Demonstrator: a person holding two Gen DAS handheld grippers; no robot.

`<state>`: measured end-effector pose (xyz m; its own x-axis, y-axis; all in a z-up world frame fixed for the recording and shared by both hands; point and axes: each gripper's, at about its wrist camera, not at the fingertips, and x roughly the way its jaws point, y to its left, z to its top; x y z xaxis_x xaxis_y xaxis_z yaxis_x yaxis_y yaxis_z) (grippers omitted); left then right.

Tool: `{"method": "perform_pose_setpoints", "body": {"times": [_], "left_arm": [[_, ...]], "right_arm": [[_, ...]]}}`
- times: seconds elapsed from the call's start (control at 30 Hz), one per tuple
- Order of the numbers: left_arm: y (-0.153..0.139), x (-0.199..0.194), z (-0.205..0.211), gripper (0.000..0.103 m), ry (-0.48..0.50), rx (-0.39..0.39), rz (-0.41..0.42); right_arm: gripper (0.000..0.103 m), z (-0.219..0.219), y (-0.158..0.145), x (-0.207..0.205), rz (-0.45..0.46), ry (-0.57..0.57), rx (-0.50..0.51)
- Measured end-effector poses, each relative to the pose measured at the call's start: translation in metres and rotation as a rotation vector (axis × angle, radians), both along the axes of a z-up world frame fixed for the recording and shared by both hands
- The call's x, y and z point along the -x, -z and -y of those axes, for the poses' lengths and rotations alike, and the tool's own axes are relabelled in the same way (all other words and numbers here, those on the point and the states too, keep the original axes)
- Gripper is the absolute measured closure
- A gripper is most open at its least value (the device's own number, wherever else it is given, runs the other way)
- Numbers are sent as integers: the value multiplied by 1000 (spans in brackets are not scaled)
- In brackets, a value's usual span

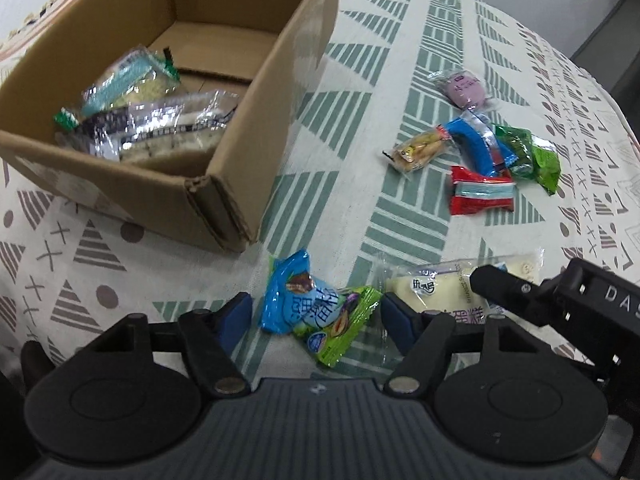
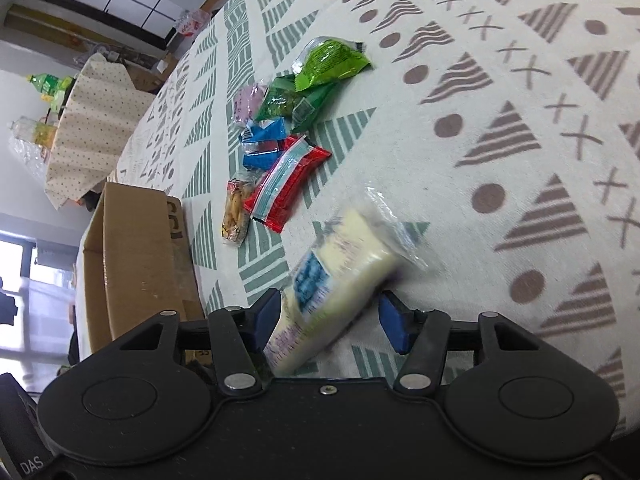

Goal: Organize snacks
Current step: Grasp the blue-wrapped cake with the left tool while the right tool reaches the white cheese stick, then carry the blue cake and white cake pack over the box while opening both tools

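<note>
We see the right gripper [image 2: 330, 316] with its jaws either side of a pale cake packet [image 2: 340, 264], blurred; contact unclear. Beyond lie a red packet [image 2: 288, 184], blue and green ones, and a cardboard box [image 2: 136, 248] on the patterned table [image 2: 520, 128].

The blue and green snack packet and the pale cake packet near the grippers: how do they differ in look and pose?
The blue and green snack packet is opaque and brightly printed; the pale cake packet is clear wrap over a cream block. The first lies between the left hand-held gripper fingers without touching them; the second sits tilted between the right hand-held gripper fingers. Both lie outside the cardboard box.
</note>
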<state>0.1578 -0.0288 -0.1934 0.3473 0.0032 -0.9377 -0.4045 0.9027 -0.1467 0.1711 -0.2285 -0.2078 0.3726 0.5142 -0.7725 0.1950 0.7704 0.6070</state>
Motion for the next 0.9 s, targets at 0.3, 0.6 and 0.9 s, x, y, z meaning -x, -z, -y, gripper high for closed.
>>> {"method": "perform_pose_setpoints", "body": {"times": [0.3, 0.6, 0.9], "left_arm": [[-4, -2, -1, 73, 9, 53, 23], [-32, 8, 10, 75, 67, 88, 128], [-71, 11, 2, 75, 90, 102, 233]], "right_arm": [[70, -7, -3, -10, 33, -15, 56], [83, 13, -29, 1, 92, 30, 89], [84, 8, -69, 8, 180, 48, 103]]}}
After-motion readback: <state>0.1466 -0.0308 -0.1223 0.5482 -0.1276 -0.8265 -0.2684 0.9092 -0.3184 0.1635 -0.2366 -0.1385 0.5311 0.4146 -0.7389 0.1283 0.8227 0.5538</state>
